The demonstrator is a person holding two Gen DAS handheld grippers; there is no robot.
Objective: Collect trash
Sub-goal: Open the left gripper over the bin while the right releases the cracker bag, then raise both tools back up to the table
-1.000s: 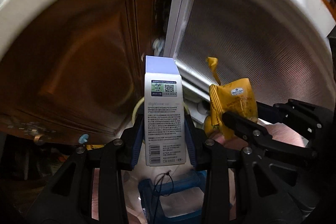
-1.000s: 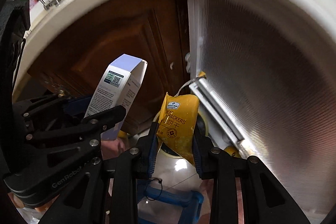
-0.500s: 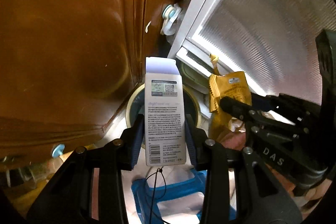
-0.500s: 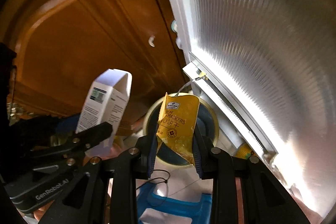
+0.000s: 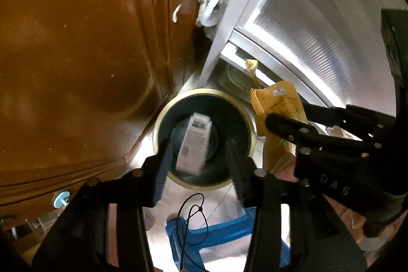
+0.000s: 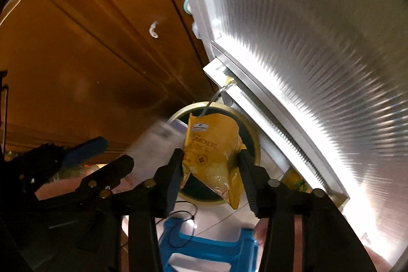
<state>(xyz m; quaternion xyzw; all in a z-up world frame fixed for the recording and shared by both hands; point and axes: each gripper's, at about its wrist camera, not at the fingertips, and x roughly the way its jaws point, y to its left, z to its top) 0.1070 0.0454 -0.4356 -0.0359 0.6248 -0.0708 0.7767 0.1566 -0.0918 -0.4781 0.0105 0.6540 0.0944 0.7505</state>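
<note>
Below the left gripper (image 5: 197, 157), fingers spread w/ nothing held, the white carton (image 5: 195, 144) sits blurred over the round bin (image 5: 204, 137) mouth, apparently dropping in. Right view: right gripper (image 6: 210, 167) fingers pinch the yellow cracker bag (image 6: 213, 149) above the bin. Risk: bag hangs off-centre, could catch the rim & land on the floor.

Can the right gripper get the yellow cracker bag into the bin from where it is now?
Probably yes. The right gripper holds the yellow cracker bag directly above the open bin, and nothing covers the mouth; only the falling white box is inside.
</note>
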